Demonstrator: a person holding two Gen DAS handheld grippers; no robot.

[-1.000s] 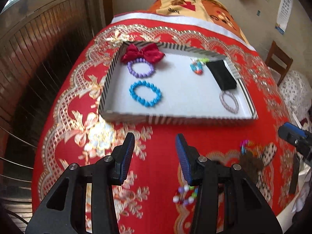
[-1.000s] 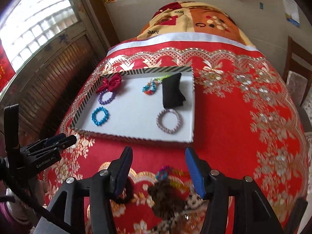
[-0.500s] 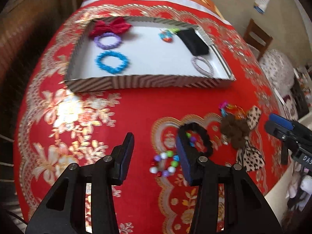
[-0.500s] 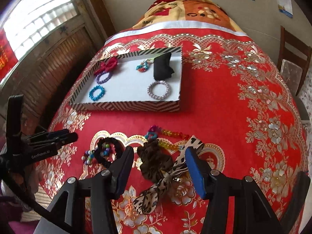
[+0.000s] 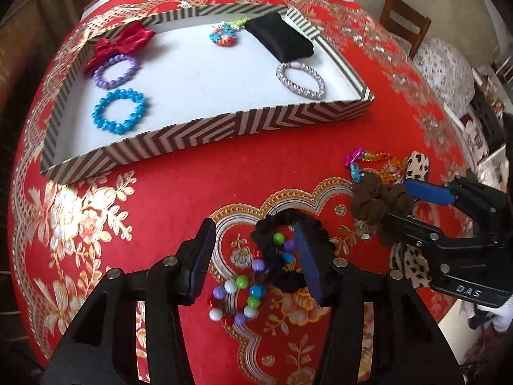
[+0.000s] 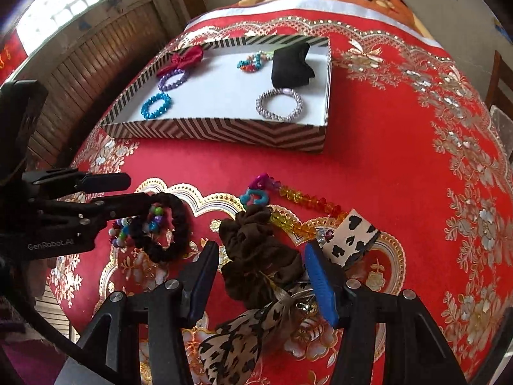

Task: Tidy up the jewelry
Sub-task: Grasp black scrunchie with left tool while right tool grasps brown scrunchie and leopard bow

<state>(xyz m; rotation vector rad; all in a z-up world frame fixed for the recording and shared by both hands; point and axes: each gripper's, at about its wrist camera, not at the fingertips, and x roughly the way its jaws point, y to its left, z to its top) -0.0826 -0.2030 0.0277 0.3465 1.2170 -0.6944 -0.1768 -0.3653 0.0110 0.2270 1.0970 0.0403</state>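
My left gripper (image 5: 253, 256) points down at the red cloth and its jaws are opening. A multicolour bead bracelet (image 5: 237, 292) lies between them, and the right finger stands inside the ring of a black scrunchie (image 5: 288, 224); no pad presses on either. My right gripper (image 6: 263, 276) is open and straddles a brown scrunchie (image 6: 256, 250) that lies on a leopard-print bow (image 6: 234, 346). An orange bead necklace (image 6: 298, 199) lies just beyond. The striped tray (image 5: 224, 128) holds a red bow (image 5: 118, 45), purple, blue and silver rings and a black pouch (image 5: 279, 38).
A wooden chair (image 5: 404, 22) stands past the table's far right corner. Slatted shutters (image 6: 80, 48) run along the left side. The table's near edge drops off close behind both grippers. In the right wrist view the left gripper (image 6: 128, 192) reaches in from the left.
Both grippers have sunk toward the cloth. The left one swung away from the tray front to the bead bracelet and black scrunchie, its jaws wider. The right one came down around the brown scrunchie.
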